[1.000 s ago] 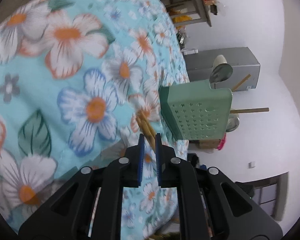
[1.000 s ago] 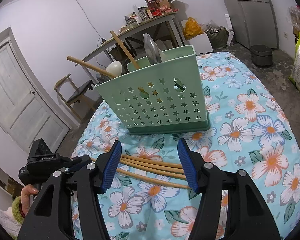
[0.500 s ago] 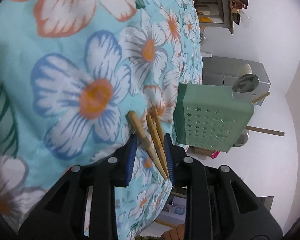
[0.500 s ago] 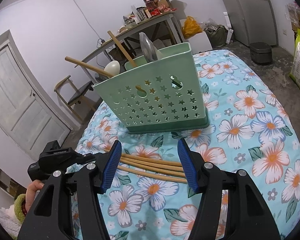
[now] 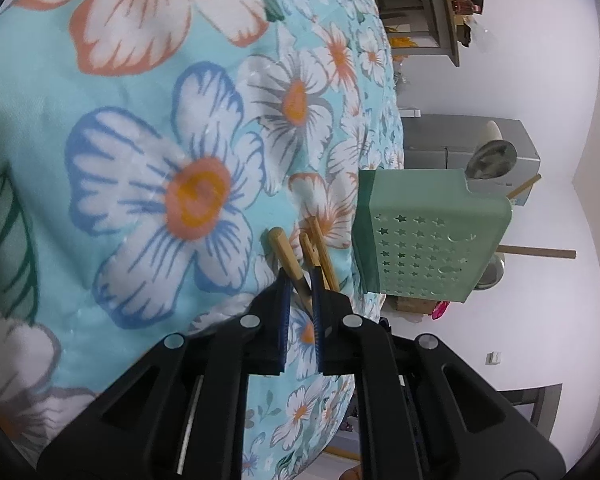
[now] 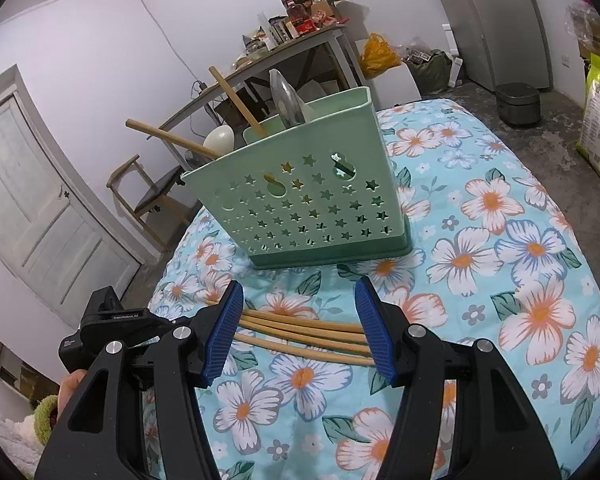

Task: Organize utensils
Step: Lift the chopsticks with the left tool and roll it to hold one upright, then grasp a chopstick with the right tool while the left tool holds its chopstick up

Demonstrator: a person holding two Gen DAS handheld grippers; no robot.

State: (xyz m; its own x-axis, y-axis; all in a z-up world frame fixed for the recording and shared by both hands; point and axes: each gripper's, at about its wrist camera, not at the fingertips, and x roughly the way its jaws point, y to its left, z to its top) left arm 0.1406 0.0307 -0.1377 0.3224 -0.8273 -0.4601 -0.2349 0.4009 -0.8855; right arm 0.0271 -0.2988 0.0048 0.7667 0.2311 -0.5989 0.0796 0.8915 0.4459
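Several wooden chopsticks (image 6: 300, 332) lie side by side on the flowered cloth in front of a green star-punched caddy (image 6: 308, 200). Wooden handles, a metal spoon and a white spoon stand in the caddy. My left gripper (image 5: 300, 280) has come in at the chopsticks' ends, and its jaws are closing on one chopstick (image 5: 284, 248), which is pinched between the blue pads. Two more chopsticks (image 5: 320, 240) lie just beside the right pad. My right gripper (image 6: 299, 300) hangs open above the chopsticks' middle, with nothing held. The left gripper's black body (image 6: 112, 322) shows at the table's left edge.
The table's flowered cloth (image 6: 520, 248) spreads to the right of the caddy. A hand (image 6: 70, 388) holds the left gripper beyond the table's left edge. Behind stand a wooden chair (image 6: 148, 196), a cluttered side table (image 6: 300, 36), a door (image 6: 40, 208) and a grey fridge (image 6: 500, 20).
The left gripper dropped down to the chopstick ends, opened around them, then narrowed onto one chopstick. The right gripper stayed still and open.
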